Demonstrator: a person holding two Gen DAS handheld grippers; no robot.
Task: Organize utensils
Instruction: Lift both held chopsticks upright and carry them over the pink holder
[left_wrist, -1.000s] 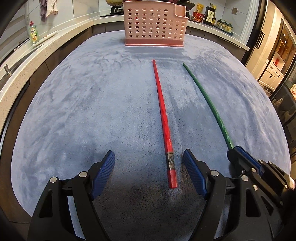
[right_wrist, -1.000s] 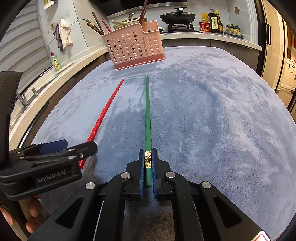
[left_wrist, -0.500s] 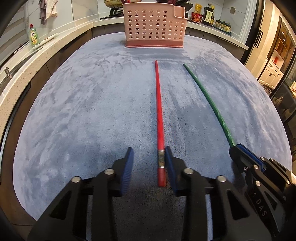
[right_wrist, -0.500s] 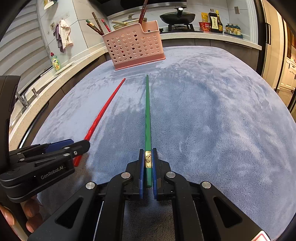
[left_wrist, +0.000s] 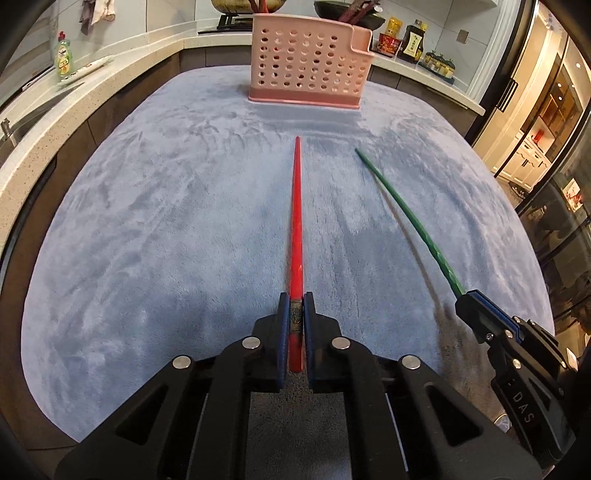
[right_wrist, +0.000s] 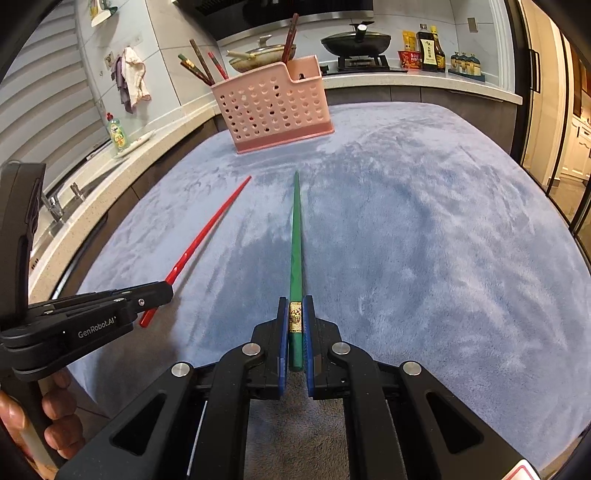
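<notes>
Closing just now, left gripper (left_wrist: 294, 308) clamps the red chopstick (left_wrist: 296, 221) at lower centre (right gripper (right_wrist: 295, 308) grips the green chopstick (right_wrist: 295, 240)).

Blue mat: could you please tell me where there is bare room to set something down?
The blue mat lies bare left of the red chopstick up to the counter edge, and, in the right wrist view, right of the green chopstick. The strip between the chopsticks is narrow; the pink basket blocks the far edge.
</notes>
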